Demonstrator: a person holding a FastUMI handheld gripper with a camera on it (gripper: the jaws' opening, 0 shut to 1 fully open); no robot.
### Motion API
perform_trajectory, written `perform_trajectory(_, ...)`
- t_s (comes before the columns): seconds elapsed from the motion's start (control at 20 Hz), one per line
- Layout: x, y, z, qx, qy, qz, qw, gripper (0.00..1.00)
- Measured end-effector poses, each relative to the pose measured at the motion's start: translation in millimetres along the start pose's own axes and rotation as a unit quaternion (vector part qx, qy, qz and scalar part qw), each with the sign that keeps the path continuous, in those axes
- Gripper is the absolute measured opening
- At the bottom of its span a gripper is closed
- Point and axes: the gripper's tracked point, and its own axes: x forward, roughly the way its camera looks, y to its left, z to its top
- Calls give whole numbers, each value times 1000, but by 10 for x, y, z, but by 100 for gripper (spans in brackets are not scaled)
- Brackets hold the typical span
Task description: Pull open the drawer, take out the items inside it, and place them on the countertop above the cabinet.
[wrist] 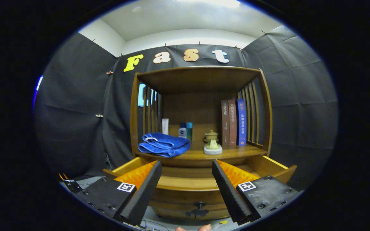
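A wooden cabinet stands ahead, and its drawer (188,185) is pulled out toward me, with a dark knob (199,208) on the front panel. The drawer's side walls run back on either side of my fingers. The front panel hides most of the inside, and I can make out no item in the strip that shows. My gripper (186,162) is open, hanging above the drawer with nothing between its fingers. Just beyond the fingertips lies the countertop (233,153). A folded blue towel (164,145) rests on its left part, and a small lidded ceramic cup (212,142) sits near the middle.
At the back of the countertop stand a white tube (165,126), a small bottle (182,131) and a teal bottle (189,130). Three upright books (233,122) lean by the slatted right side. A shelf roof (198,72) spans overhead. A person's fingertip (205,227) shows below the knob.
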Motion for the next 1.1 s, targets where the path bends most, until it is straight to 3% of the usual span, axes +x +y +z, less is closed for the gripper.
perform_trajectory(0.2, -84, -119, -524, 7, 37, -18, 999, 100)
perform_trajectory(0.6, 80, -256, -1127, 5, 85, -38, 996, 99)
perform_trajectory(1.1, 239, -249, -1150, 4, 84, -49, 995, 99)
